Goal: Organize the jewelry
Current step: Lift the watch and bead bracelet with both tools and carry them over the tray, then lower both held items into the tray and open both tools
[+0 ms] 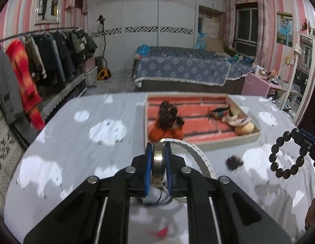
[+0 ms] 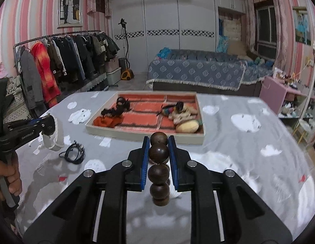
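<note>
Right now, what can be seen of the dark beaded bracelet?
The dark brown round-bead bracelet is a closed loop of large, smooth, glossy beads that look like polished wood. The right tongs are shut on it, blue pads pressing a bead on each side. The left wrist view shows the full ring hanging from the tongs above the grey cloud-print cloth, short of the beige tray with orange lining. Nothing else touches it.

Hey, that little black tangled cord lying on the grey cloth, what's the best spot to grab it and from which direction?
Judging by its pose, take the black cord from straight above, fingers straddling the bunched side where strands overlap. It lies flat and loosely coiled on the cloth, so a side approach would probably just push it. Both the left gripper and right gripper are already full.
</note>
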The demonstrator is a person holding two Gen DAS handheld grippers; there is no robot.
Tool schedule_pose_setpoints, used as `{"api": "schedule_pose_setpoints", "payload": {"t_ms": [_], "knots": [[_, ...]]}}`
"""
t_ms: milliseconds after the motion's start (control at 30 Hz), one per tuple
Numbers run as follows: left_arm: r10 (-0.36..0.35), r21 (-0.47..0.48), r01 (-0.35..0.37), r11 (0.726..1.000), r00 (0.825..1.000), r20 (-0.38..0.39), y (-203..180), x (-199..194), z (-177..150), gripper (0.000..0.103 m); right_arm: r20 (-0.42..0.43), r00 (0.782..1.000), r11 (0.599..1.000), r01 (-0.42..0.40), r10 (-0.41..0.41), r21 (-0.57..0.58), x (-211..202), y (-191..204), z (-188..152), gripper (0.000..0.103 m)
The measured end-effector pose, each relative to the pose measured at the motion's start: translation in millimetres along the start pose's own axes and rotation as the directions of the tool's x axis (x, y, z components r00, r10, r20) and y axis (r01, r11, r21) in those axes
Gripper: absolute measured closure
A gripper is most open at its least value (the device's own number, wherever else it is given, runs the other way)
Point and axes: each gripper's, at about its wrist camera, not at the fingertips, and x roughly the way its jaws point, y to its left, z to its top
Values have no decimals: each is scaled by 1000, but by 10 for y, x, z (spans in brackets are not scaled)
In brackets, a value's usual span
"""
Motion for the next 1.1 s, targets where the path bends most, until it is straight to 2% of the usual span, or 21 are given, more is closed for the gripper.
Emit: {"api": "schedule_pose_setpoints", "payload": {"t_ms": [167,300,533,733,800,867,933,1100], "knots": [[-30,6,30,1000,999,40,-82,219,418,91,17,1000,1000,-17,17,8,126,-72,271,84],[-36,19,35,999,997,69,-88,413,672,91,30,1000,1000,2,-3,2,339,-84,506,84],[-72,-23,74,997,996,60,-81,923,996,91,39,999,1000,-21,20,22,831,-38,936,84],[-88,-41,90,995,995,40,-192,1313,963,91,14,999,998,-52,52,30,1297,8,1066,84],[-98,-41,99,994,995,25,-250,1457,885,91,7,999,998,-53,53,24,1420,15,1030,84],[-101,-37,101,994,995,8,-302,1600,789,91,1,1000,1000,-17,17,-8,1575,42,948,84],[-104,-26,103,994,994,-28,-342,1731,721,91,-43,999,1000,-28,28,-1,1773,21,854,84],[-108,-10,107,994,991,-74,-384,1914,579,91,-87,996,999,-32,32,3,1983,-1,734,83]]}}
